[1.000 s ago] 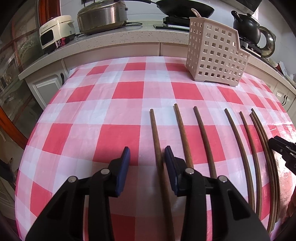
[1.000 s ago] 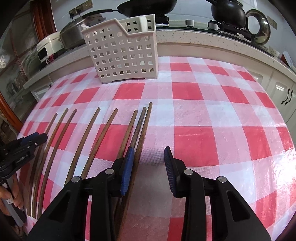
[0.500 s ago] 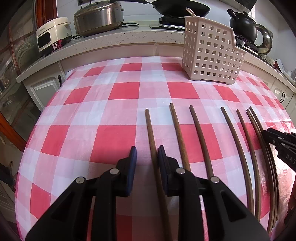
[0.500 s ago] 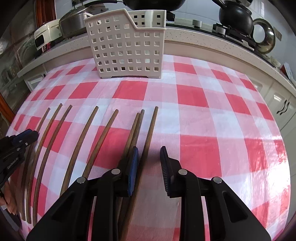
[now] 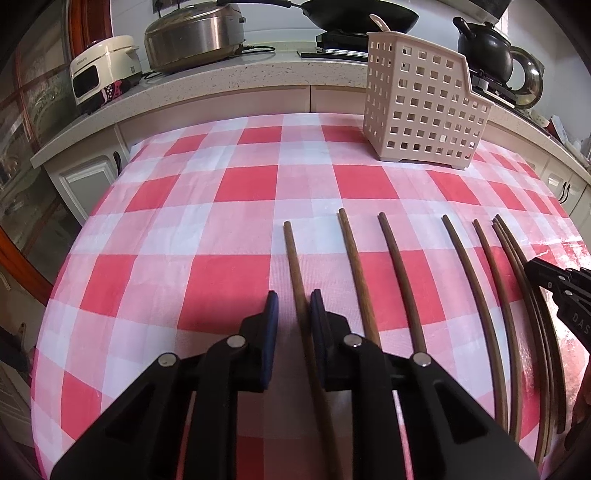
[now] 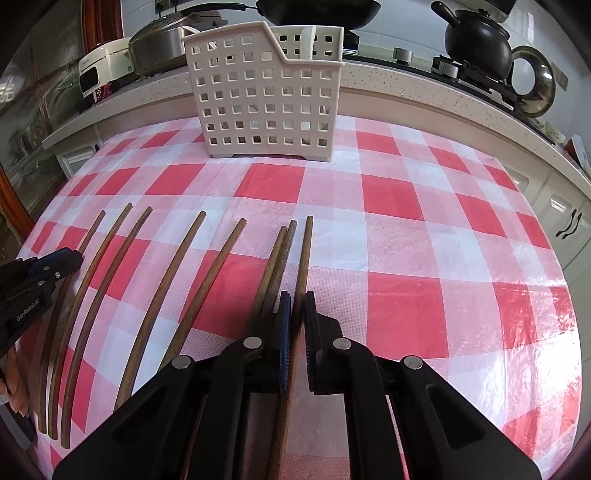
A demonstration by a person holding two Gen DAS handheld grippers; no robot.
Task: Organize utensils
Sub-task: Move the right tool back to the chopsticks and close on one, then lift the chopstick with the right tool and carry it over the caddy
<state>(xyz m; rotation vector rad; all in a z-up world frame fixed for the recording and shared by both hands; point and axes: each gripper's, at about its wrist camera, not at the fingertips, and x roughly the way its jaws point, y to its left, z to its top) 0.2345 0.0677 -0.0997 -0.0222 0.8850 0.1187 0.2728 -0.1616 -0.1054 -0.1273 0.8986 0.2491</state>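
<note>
Several brown wooden chopsticks lie side by side on the red-and-white checked tablecloth. My left gripper straddles the leftmost chopstick, jaws partly closed with a gap still showing on the left side. My right gripper is closed on the rightmost chopstick, which lies flat on the cloth. A beige perforated utensil basket stands upright at the far side of the table; it also shows in the right wrist view, with a white spoon in it.
A counter runs behind the table with a rice cooker, a steel pot, a black wok and a black kettle. Cabinet doors stand to the right of the table.
Both grippers have narrowed their jaws around a chopstick each. The right pair has come together on its chopstick; the left pair has narrowed around its chopstick.
</note>
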